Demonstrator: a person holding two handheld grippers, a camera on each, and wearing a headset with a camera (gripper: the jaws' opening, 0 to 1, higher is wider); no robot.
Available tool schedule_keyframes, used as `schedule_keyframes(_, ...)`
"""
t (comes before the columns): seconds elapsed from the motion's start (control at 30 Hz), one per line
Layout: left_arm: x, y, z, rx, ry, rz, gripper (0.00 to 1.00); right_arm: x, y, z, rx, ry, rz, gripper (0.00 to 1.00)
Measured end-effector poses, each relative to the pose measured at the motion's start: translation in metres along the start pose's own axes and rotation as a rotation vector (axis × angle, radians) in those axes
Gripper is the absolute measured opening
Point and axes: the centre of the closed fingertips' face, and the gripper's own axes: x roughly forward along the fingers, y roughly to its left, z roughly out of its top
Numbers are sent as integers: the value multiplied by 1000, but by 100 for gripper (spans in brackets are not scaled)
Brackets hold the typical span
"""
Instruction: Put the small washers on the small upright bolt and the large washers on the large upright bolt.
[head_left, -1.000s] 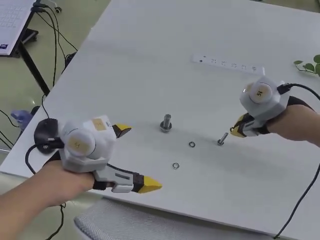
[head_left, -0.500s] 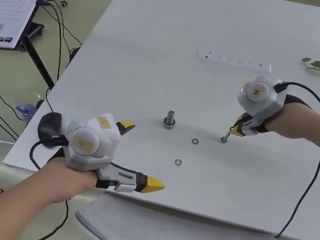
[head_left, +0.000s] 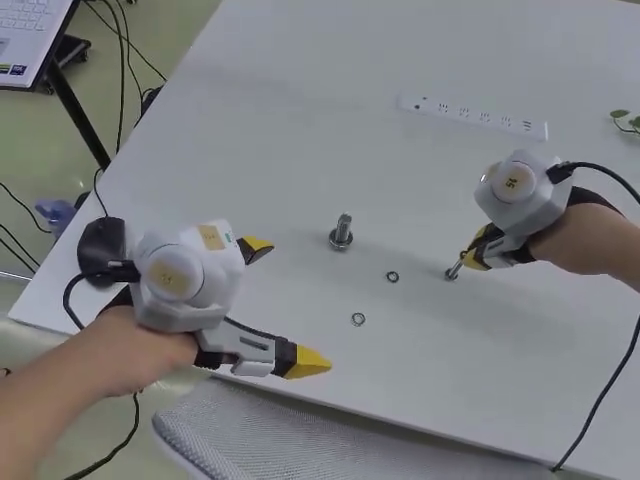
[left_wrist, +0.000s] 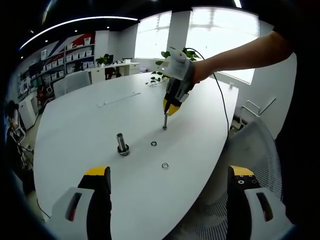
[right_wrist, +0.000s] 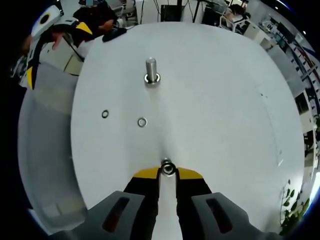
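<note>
Jaws of the right gripper (right_wrist: 168, 175) are drawn nearly together at the top of the small upright steel bolt (right_wrist: 168, 168), which stands between their tips; whether they pinch anything I cannot tell. Ahead and left lies a loose silver ring washer (right_wrist: 142, 122). A second silver ring washer (right_wrist: 105, 114) lies farther left, nearer the wide-open, empty left gripper (left_wrist: 167, 172). Farthest ahead stands the large upright steel bolt (right_wrist: 151, 70).

— Shiny silver metal on the large bolt (head_left: 342, 231), the small bolt (head_left: 453, 270) and the loose washers (head_left: 392, 277).
— Smooth, matt white on the table (head_left: 300, 120)?
— Yes. Grey woven mesh on the chair (head_left: 230, 445).
</note>
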Motion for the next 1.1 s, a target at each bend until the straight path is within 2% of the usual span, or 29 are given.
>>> schedule_keyframes(0.4,-2,-4,-2,-8,4,-4,95,7,0,-2,-9,7,-10,12)
schedule_keyframes(0.77,-3,-3,-6,-17,12,-2,95,19,-3,-4,-22,13,-14,12)
schedule_keyframes(1.1,-4,-3,-7,-24,17,-3,94,27,0,-7,-31,17,-14,12)
